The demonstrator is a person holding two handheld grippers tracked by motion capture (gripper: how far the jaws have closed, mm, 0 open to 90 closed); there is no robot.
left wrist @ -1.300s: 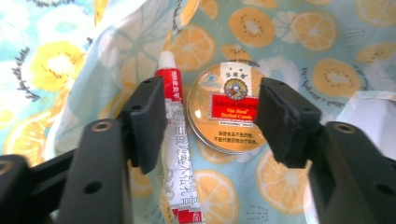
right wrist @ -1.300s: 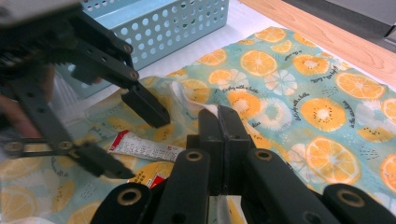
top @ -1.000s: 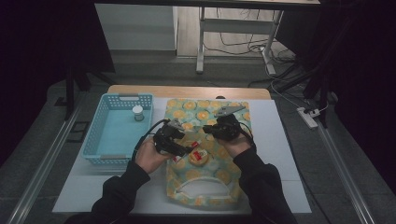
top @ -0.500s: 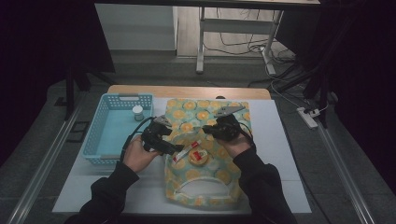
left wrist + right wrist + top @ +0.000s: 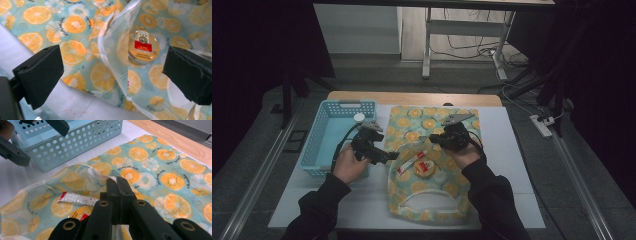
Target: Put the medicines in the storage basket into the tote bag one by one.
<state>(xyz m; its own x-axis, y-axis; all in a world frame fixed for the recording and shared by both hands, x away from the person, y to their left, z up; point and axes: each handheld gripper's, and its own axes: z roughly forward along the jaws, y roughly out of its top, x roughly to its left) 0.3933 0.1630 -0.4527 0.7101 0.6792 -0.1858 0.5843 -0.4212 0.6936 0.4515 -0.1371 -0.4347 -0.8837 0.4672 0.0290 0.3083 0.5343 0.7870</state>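
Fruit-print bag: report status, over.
Left gripper open, jaws just widened, nothing between. Right gripper shut on bag edge. Tin and tube inside.

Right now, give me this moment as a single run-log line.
left tongs: just opened, nothing between | right tongs: shut on bag edge | fruit-print bag: on table | round tin, tube: inside bag | basket: left of bag

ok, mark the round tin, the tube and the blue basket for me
round tin [image 5: 143, 47], left gripper view, on its red label.
tube [image 5: 78, 199], right gripper view, mid-body.
blue basket [image 5: 315, 142], high view, on its left wall.
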